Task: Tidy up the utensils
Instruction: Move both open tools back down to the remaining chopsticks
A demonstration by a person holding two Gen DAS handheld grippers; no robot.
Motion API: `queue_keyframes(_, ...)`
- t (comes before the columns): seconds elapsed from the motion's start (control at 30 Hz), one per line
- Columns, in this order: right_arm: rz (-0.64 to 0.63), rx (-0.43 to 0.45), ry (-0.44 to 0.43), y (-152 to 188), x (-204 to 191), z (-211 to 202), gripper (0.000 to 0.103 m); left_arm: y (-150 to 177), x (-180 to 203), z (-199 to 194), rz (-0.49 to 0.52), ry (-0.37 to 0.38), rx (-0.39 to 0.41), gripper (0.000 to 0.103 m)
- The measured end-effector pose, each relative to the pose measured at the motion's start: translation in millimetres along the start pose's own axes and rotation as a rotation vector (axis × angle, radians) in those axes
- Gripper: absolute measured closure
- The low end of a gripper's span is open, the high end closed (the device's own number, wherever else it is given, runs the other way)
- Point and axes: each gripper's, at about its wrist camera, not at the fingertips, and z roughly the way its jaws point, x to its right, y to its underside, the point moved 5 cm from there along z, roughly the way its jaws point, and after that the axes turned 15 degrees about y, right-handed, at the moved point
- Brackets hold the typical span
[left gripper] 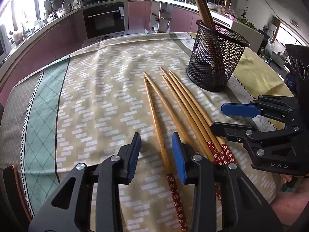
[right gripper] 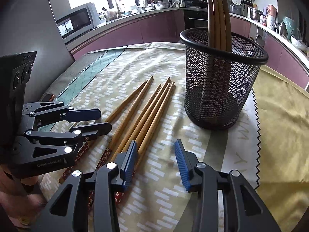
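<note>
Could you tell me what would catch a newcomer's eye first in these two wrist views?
Probably the black mesh holder standing upright on the patterned tablecloth, with several chopsticks sticking out of it. Just in front of it, more loose chopsticks lie side by side on the cloth, red-patterned ends toward the open left gripper and right gripper.
</note>
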Motion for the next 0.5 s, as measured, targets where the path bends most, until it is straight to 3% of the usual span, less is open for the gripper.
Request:
queue_keyframes(0.17,0.007,-0.006,0.015,0.3,6.3,0.0,0.065,1.4,-2.6,-2.4,-0.013,-0.001,0.002,0.082)
queue_keyframes(0.5,-0.021,-0.013,0.038,-5.3,1.7,4.9,0.071,-5.0,-2.8,3.5,-0.003,-0.007,-0.011,0.083)
